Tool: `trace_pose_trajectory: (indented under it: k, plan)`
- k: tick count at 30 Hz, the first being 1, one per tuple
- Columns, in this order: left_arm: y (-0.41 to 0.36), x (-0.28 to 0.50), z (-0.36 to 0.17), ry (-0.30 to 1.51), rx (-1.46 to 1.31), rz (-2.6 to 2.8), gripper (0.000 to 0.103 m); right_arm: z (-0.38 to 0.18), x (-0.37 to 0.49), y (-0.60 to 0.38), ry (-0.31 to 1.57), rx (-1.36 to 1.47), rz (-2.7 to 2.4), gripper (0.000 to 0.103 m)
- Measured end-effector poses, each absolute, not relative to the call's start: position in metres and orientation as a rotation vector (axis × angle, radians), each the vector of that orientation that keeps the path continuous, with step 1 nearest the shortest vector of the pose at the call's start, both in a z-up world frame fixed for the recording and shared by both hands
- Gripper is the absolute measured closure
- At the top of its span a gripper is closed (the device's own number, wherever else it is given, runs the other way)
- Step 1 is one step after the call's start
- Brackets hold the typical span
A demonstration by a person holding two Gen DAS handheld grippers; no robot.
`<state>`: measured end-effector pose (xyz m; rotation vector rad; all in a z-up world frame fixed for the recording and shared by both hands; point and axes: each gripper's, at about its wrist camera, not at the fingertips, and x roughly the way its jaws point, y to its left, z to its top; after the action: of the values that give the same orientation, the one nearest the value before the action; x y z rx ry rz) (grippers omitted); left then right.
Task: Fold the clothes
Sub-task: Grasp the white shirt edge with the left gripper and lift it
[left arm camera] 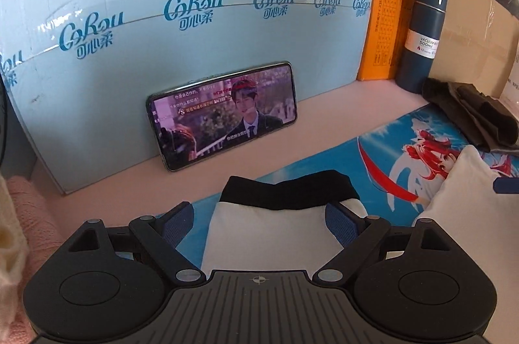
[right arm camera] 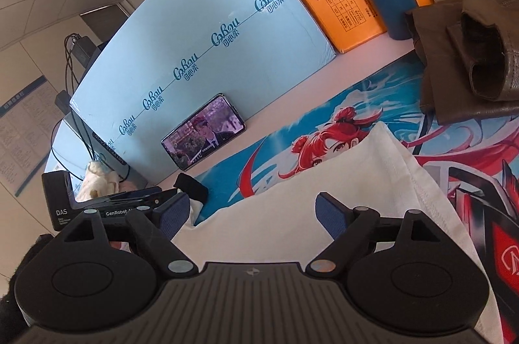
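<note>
A white garment with a black cuff lies on the printed anime mat (left arm camera: 382, 149). In the left wrist view my left gripper (left arm camera: 259, 214) is open, its blue-padded fingers (left arm camera: 176, 222) either side of the white sleeve (left arm camera: 269, 230), the black cuff (left arm camera: 285, 191) just beyond the tips. In the right wrist view my right gripper (right arm camera: 253, 214) is open over the white body of the garment (right arm camera: 324, 182), whose stitched hem (right arm camera: 418, 178) runs to the right. The black cuff (right arm camera: 191, 186) and my left gripper (right arm camera: 129, 201) show at the left.
A phone (left arm camera: 223, 113) playing video leans on a light blue carton (left arm camera: 194, 19) at the back. An orange box (left arm camera: 389, 19), a dark blue vacuum bottle (left arm camera: 421, 36) and a folded brown garment (right arm camera: 470, 58) stand at the back right. Pink and cream knitwear (left arm camera: 19, 230) lies left.
</note>
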<state>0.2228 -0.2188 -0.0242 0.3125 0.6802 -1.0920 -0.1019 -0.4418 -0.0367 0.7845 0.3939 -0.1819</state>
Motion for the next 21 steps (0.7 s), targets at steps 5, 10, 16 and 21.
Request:
trace_pose_trajectory:
  k: [5,10,16,21]
  plan:
    - [-0.219,0.227,-0.038,0.663,0.286,-1.133,0.065,-0.045,-0.098,-0.447,0.426,0.846,-0.164,0.019]
    - [-0.218,0.213,-0.032,0.581,0.339,-1.172,0.091,-0.047,-0.102,-0.451,0.402,0.879,-0.175,0.019]
    - [-0.189,0.177,0.001,0.403,0.332,-1.169,0.091,-0.05,-0.108,-0.458,0.346,0.951,-0.161,0.017]
    - [-0.156,0.124,0.025,0.23,0.355,-1.173,0.091,-0.052,-0.112,-0.464,0.302,1.012,-0.135,0.015]
